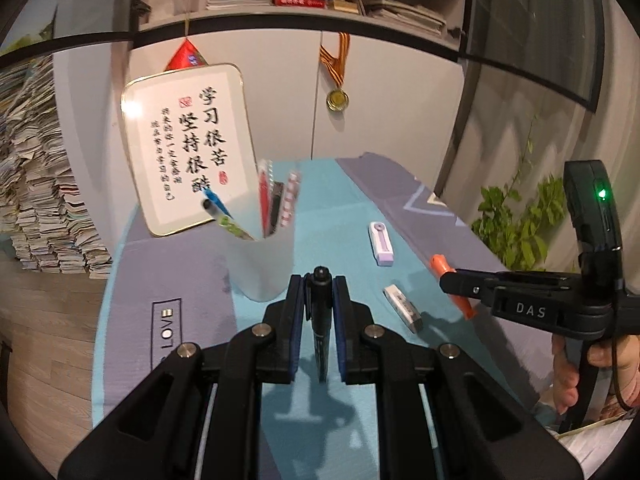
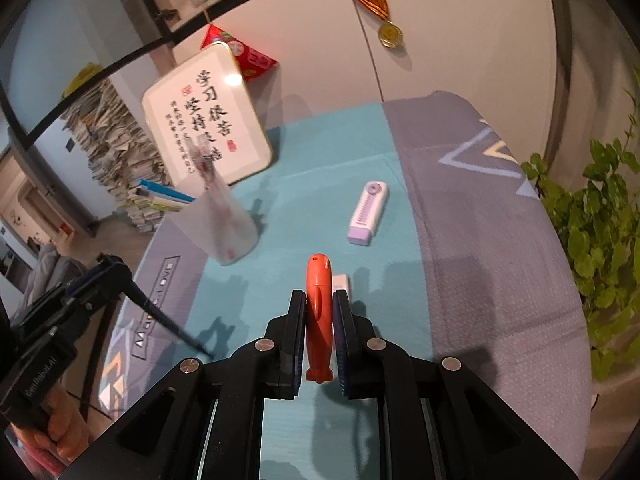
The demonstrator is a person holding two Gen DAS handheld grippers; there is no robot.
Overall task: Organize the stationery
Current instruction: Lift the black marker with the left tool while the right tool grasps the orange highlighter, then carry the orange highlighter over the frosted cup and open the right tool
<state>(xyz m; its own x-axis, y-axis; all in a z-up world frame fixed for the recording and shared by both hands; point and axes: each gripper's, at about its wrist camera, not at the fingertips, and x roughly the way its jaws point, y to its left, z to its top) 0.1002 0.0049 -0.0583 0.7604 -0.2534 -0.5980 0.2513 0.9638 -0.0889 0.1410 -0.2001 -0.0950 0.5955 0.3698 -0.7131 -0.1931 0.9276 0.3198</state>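
My left gripper (image 1: 319, 284) is shut on a black pen (image 1: 321, 320), held above the teal mat just in front of a frosted pen cup (image 1: 262, 264) with several pens in it. My right gripper (image 2: 319, 300) is shut on an orange pen-like tool (image 2: 319, 308), lifted over the mat; the left wrist view shows this right gripper (image 1: 450, 280) at the right with the orange tool (image 1: 440, 265) sticking out. A lilac and white eraser holder (image 2: 367, 214) and a small white and black eraser (image 1: 402, 307) lie on the mat. The cup (image 2: 218, 224) stands left in the right wrist view.
A framed calligraphy board (image 1: 188, 148) leans against the wall cabinet behind the cup. Stacks of papers (image 1: 40, 184) rise at the left, a green plant (image 2: 600, 240) at the right. A medal (image 1: 337, 98) hangs on the cabinet. The teal and grey mat (image 2: 340, 152) covers the table.
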